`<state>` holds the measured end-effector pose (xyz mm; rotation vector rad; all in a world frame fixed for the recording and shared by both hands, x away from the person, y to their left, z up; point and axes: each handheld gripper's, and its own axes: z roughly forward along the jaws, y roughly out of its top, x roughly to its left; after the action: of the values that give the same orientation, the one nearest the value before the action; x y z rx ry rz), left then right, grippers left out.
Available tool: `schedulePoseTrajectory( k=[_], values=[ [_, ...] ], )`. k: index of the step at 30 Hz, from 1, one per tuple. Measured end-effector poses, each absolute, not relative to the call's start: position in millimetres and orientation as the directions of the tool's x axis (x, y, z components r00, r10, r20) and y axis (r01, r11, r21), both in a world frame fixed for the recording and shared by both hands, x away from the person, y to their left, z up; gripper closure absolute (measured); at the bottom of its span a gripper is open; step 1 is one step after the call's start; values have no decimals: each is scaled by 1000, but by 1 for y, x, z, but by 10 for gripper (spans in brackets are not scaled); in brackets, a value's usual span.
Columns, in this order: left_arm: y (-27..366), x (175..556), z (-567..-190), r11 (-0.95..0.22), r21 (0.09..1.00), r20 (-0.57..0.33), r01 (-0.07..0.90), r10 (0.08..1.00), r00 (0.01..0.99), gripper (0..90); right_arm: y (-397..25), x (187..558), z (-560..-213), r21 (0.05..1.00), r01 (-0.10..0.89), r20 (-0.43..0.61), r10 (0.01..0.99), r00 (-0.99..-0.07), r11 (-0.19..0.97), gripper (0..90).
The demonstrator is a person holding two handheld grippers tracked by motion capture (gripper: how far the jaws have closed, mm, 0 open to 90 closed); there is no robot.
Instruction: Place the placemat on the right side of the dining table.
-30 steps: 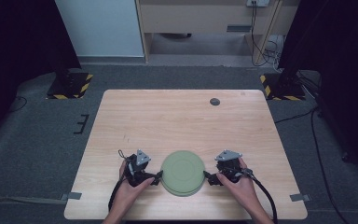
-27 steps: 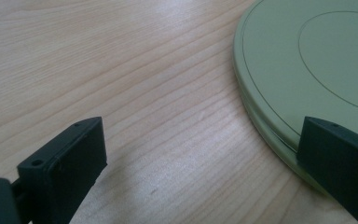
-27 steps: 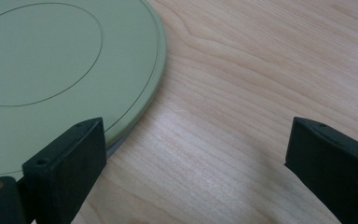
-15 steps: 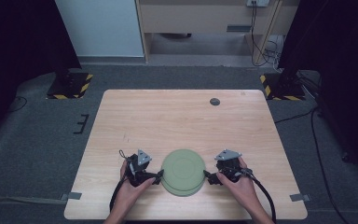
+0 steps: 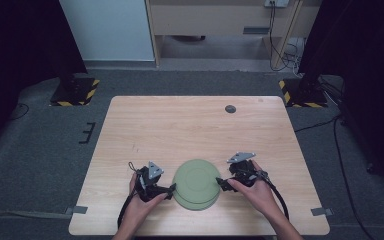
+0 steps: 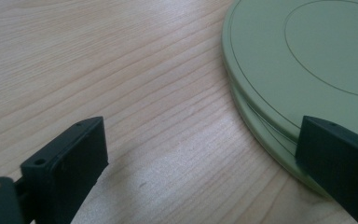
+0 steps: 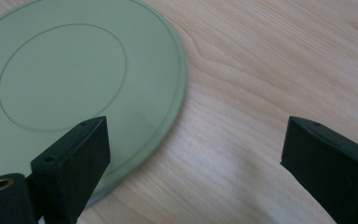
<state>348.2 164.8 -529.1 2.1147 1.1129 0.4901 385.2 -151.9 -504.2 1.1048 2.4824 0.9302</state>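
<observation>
Two green plates (image 5: 196, 183) lie stacked upside down at the worktop's (image 5: 180, 125) near edge; left gripper (image 5: 166, 190) and right gripper (image 5: 221, 183) flank the stack, jaws wide open, holding nothing, so lifting seems not yet begun

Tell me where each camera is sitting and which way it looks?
High view: above the person's side, looking forward and down on the table; both forearms, the left gripper and right gripper show.
Left gripper view: on the left gripper, low along its open jaws at the stacked green plates.
Right gripper view: on the right gripper, its open jaws beside the plates' rim.
All three share the plates and wooden tabletop.
</observation>
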Motion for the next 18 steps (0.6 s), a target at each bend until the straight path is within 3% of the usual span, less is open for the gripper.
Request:
schedulePoseTrajectory(
  k=[18],
  values=[
    [160,349,-530,-388,734,12,558,828,560,25,-120,419,-505,611,596,87,705,-704,520,138]
  ],
)
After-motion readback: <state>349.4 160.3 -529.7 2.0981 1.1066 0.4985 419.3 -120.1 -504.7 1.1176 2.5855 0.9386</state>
